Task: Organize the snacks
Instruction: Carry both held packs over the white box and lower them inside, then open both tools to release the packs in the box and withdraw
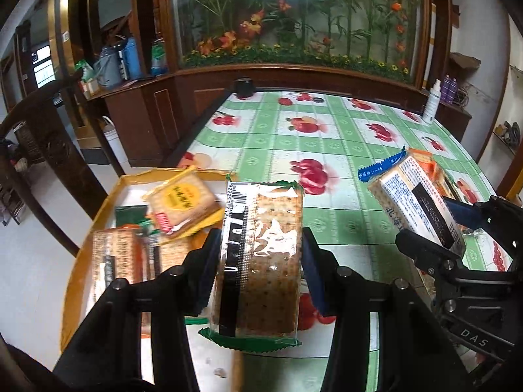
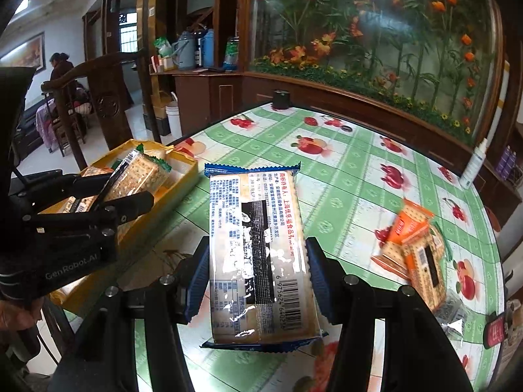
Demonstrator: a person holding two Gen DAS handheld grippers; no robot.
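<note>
My left gripper (image 1: 260, 245) is shut on a green-edged cracker pack (image 1: 261, 261) and holds it above the table beside the yellow box (image 1: 98, 215). The box holds several cracker packs, a yellow one (image 1: 183, 205) on top. My right gripper (image 2: 258, 261) is shut on a blue-edged cracker pack (image 2: 258, 254), held above the table to the right of the left gripper. That pack also shows in the left wrist view (image 1: 415, 202). The green pack and left gripper show in the right wrist view (image 2: 134, 176) over the yellow box (image 2: 183, 176).
Orange cracker packs (image 2: 415, 245) lie on the green fruit-print tablecloth (image 2: 343, 176) at the right. A white spray bottle (image 2: 474, 163) stands at the far right edge, a black cup (image 2: 281, 99) at the far edge. A wooden chair (image 2: 98, 104) stands beyond the box.
</note>
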